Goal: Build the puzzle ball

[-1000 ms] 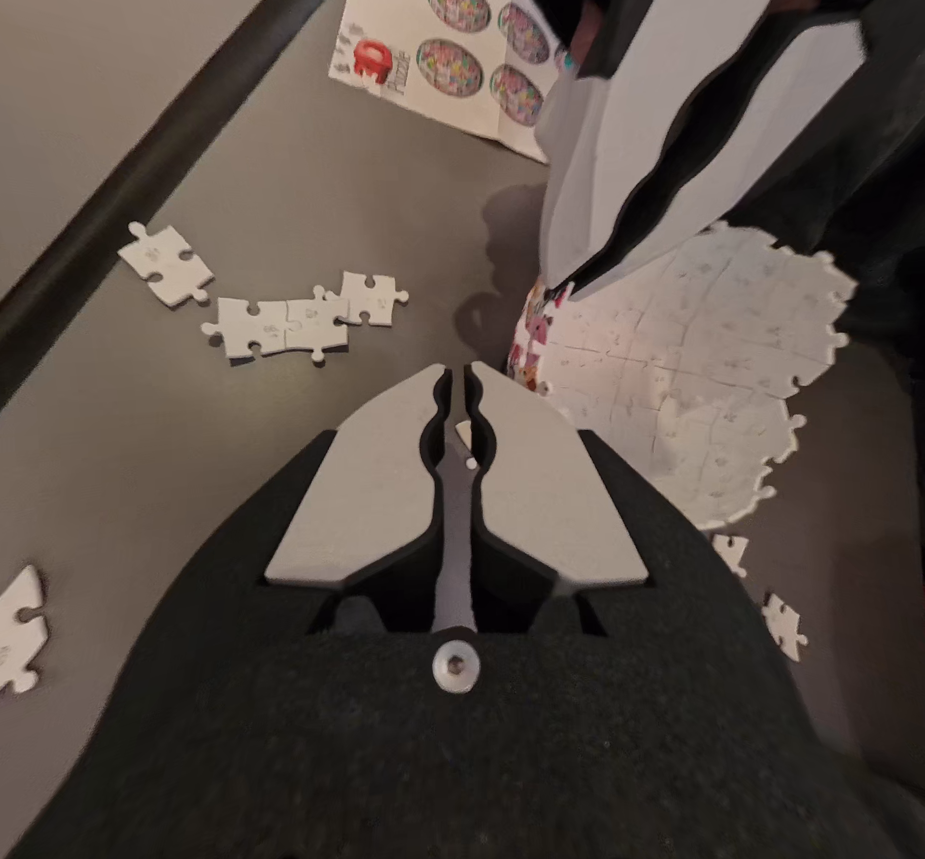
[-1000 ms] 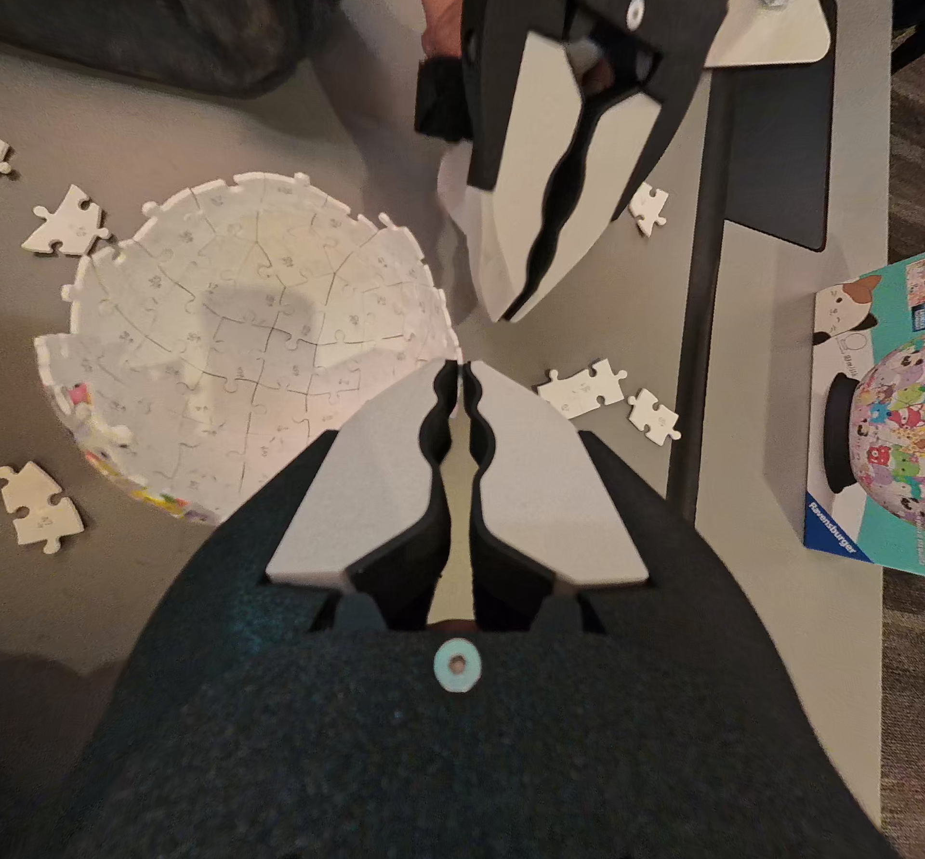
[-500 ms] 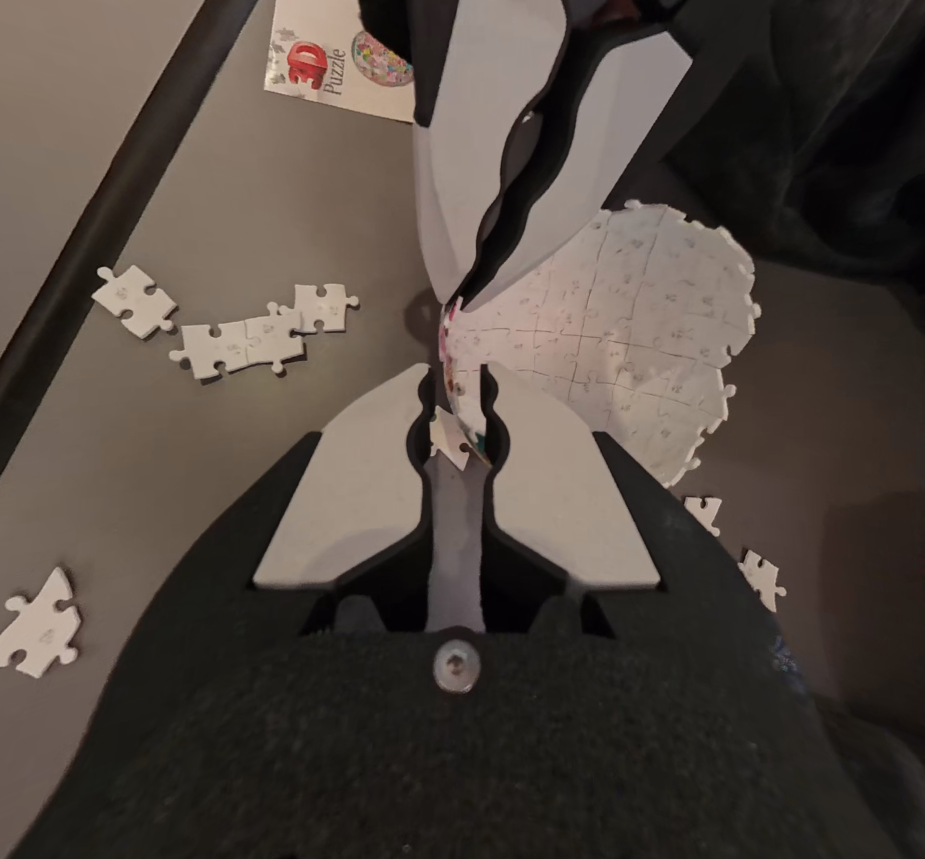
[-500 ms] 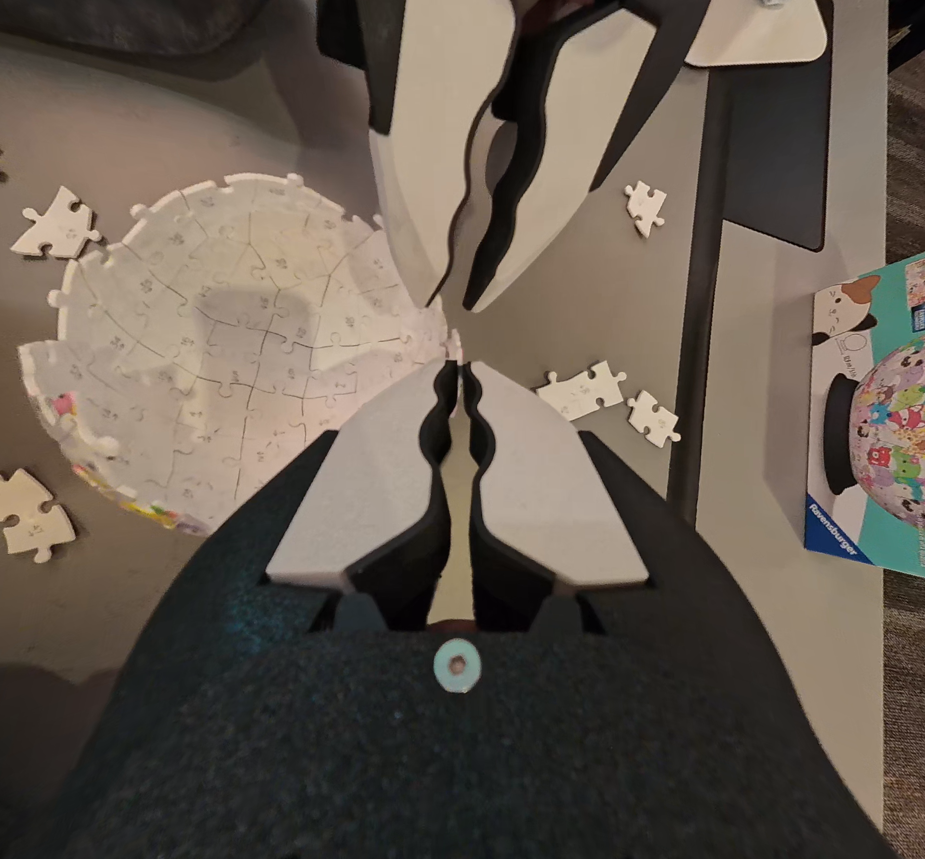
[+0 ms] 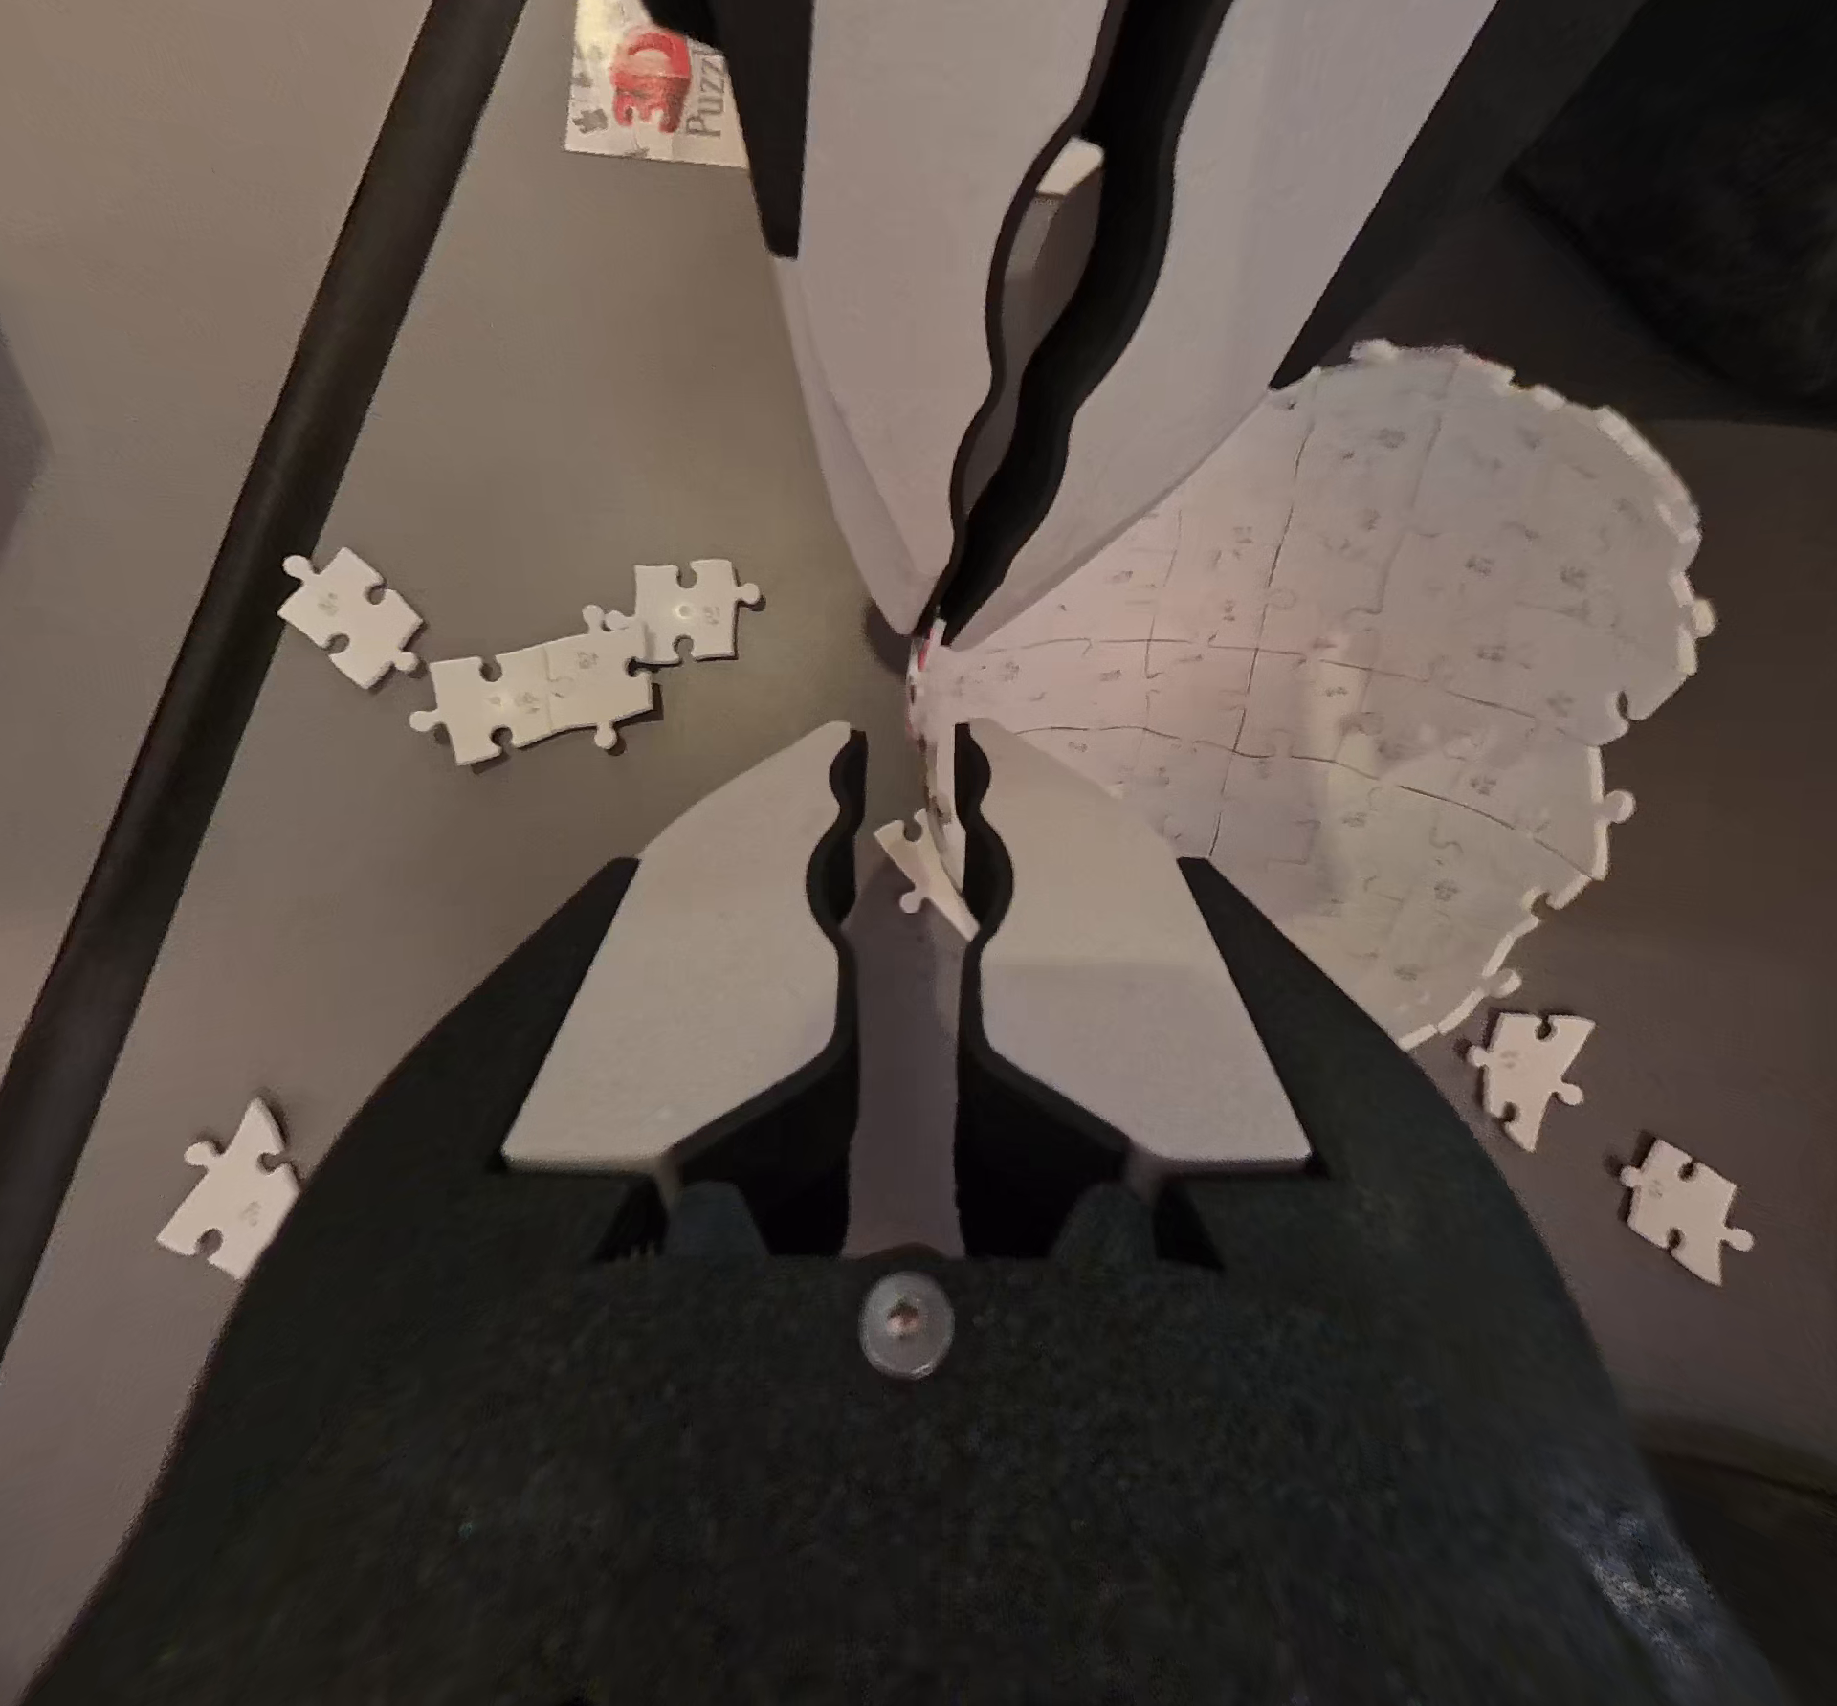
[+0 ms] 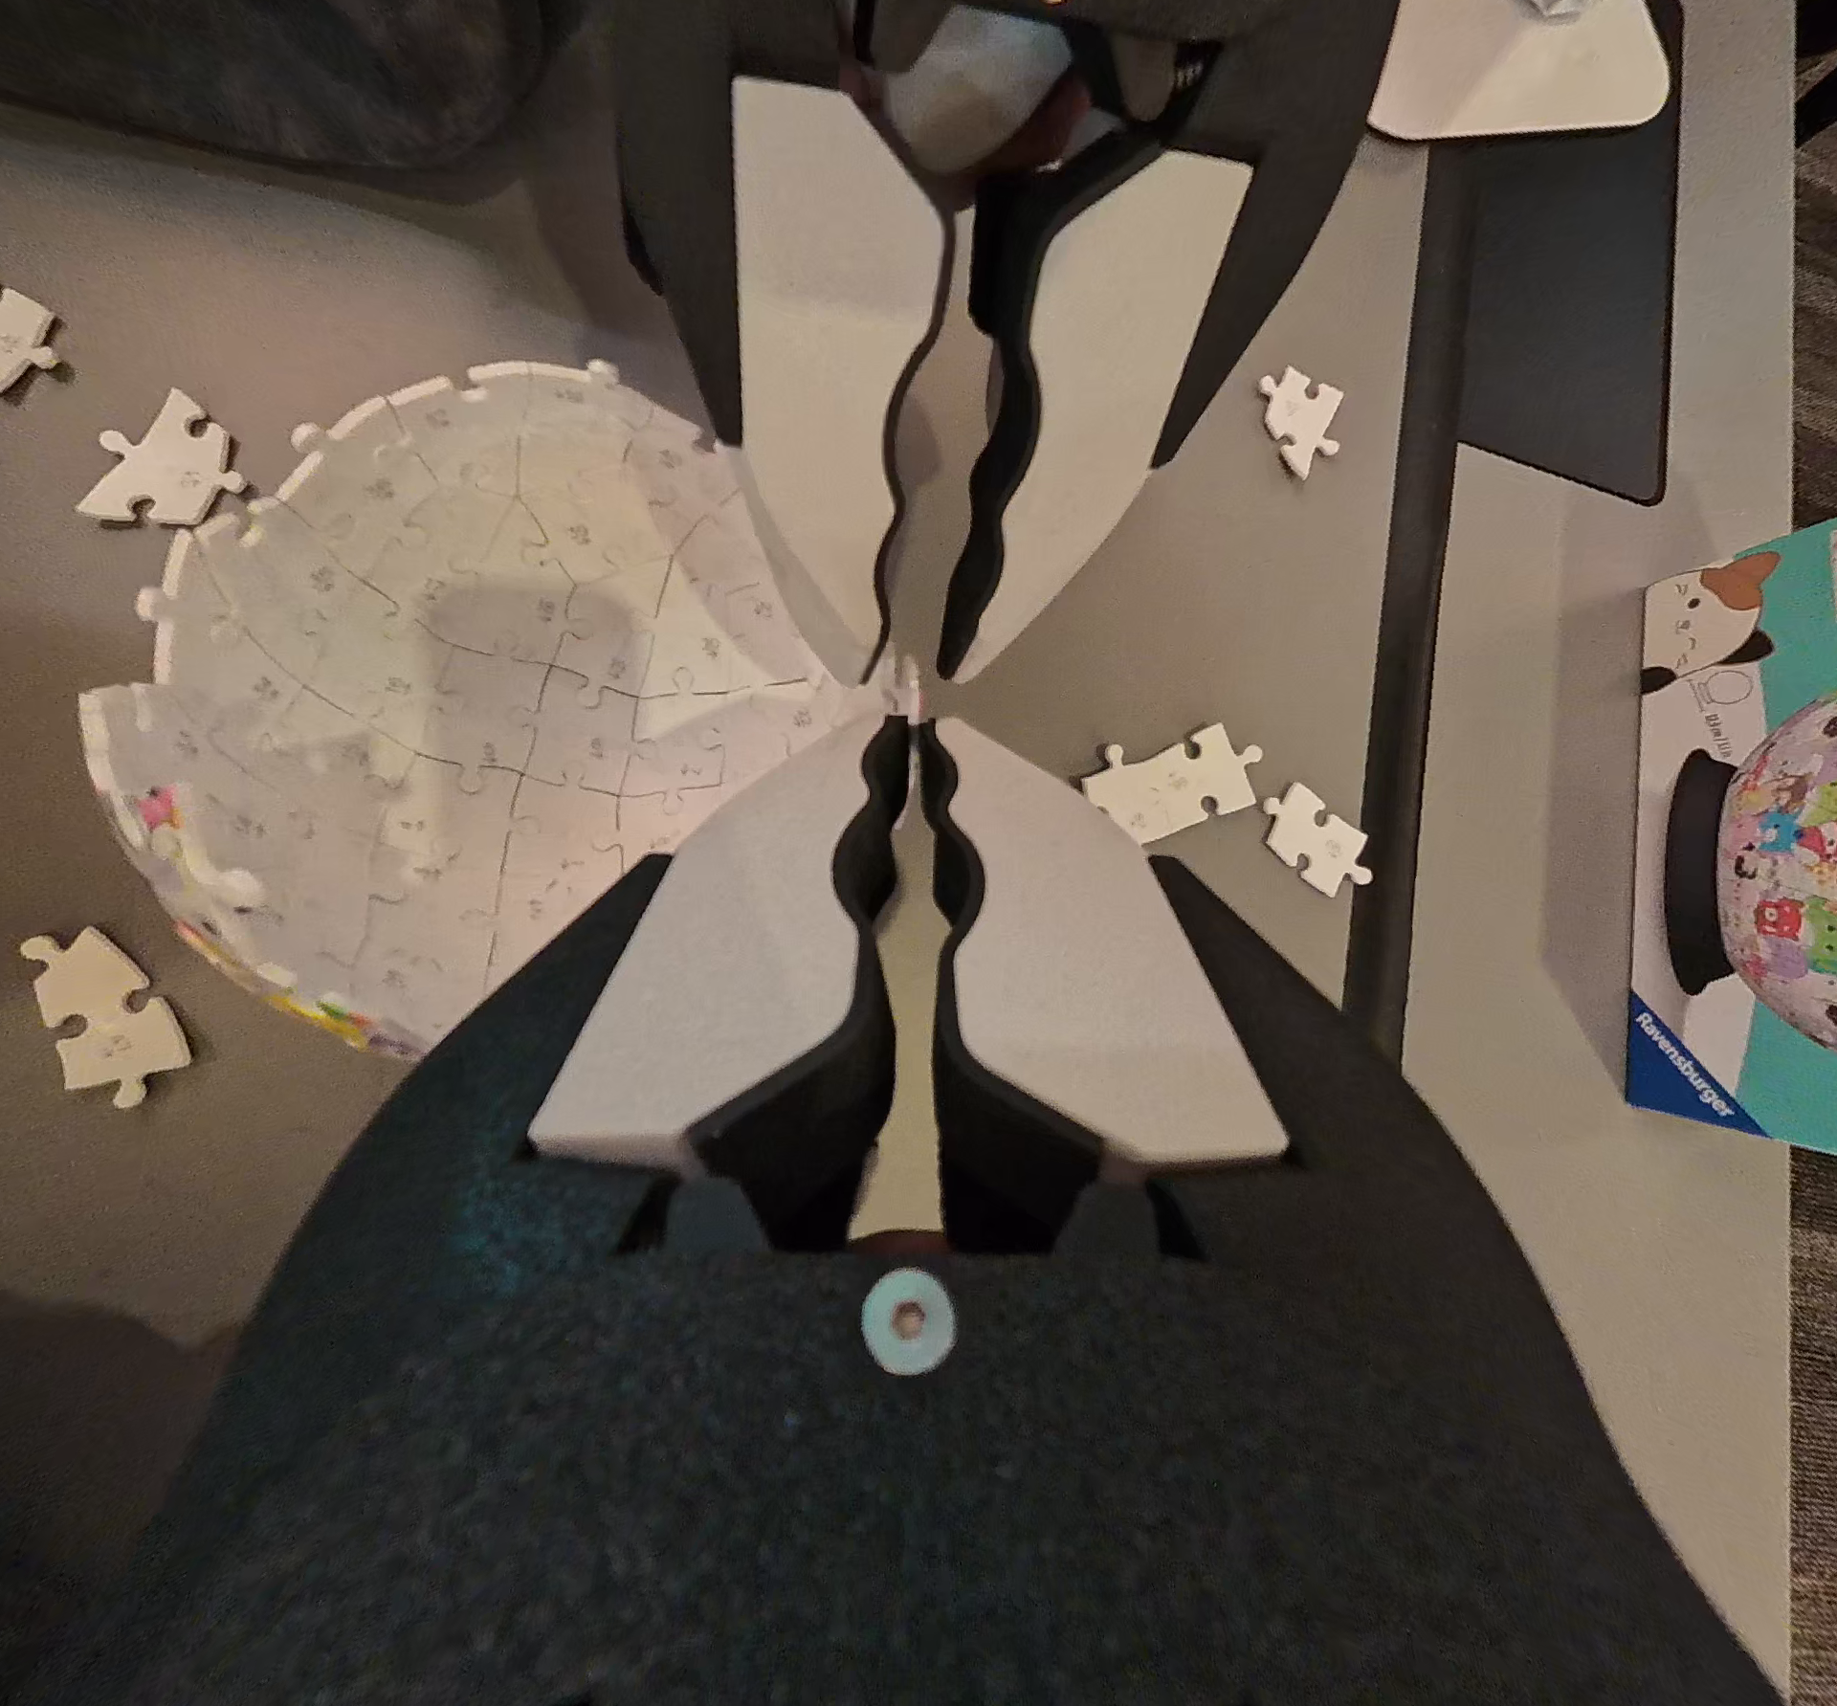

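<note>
The half-built puzzle ball (image 5: 1342, 664) lies on the grey table as a white bowl, open side up; it also shows in the right wrist view (image 6: 447, 664). My right gripper (image 6: 915, 729) is shut on the bowl's rim; it reaches in from the top of the left wrist view (image 5: 929, 629). My left gripper (image 5: 919, 744) faces it tip to tip, its jaws apart around the same rim. A small loose piece (image 5: 915, 863) leans on the rim between those jaws, clear of the left finger. The left gripper reaches in from the top of the right wrist view (image 6: 910, 669).
Loose white pieces lie around the bowl: a joined strip (image 5: 542, 684), singles (image 5: 348, 614), (image 5: 1526, 1077), (image 5: 1680, 1211), (image 6: 1297, 431), and a pair (image 6: 1173, 779). A leaflet (image 5: 646, 98) lies beyond. The puzzle box (image 6: 1750, 863) sits past a dark table seam (image 6: 1402, 664). The tips of both grippers are at nearly the same place. It is some 7 centimeters from my left tips to the small loose piece (image 5: 915, 863).
My left gripper has moved up to the bowl's rim and opened; it was shut on the small piece a second ago. The right gripper stays shut on the rim.
</note>
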The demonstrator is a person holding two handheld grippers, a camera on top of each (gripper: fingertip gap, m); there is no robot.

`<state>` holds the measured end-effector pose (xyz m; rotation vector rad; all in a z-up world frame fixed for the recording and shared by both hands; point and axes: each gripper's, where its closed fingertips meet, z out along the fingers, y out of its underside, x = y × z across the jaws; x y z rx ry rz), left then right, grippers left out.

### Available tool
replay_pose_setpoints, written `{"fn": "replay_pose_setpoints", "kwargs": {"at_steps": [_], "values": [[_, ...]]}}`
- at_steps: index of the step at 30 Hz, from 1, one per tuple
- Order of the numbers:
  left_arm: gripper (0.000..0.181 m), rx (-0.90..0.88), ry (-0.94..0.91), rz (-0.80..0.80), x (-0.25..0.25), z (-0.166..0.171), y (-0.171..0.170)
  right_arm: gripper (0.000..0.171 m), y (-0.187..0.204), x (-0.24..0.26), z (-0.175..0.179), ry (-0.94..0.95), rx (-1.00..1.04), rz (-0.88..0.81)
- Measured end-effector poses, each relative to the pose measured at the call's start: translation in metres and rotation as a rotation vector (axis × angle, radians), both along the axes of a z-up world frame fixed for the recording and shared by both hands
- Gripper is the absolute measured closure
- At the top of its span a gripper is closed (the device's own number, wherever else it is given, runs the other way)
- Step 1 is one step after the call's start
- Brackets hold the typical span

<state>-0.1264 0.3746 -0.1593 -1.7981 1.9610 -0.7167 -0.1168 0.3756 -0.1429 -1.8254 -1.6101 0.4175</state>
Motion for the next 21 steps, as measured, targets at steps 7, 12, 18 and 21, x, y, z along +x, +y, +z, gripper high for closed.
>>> {"fn": "replay_pose_setpoints", "kwargs": {"at_steps": [7,12,18,21], "values": [[0.169,0.071,0.016,-0.018,-0.0004,0.0000,-0.0010,0.169,-0.0009,-0.0009,-0.0012,0.005,-0.006,0.008],[0.167,0.090,0.035,-0.019,-0.0036,0.0000,-0.0006,0.169,-0.0011,-0.0014,-0.0016,0.000,-0.006,0.012],[0.171,0.107,0.032,-0.024,-0.0006,-0.0013,-0.0015,0.169,-0.0013,-0.0013,-0.0020,0.002,-0.016,0.010],[0.177,0.115,0.030,-0.031,0.0001,-0.0013,-0.0024,0.169,-0.0014,-0.0004,-0.0026,0.000,-0.020,0.009]]}}
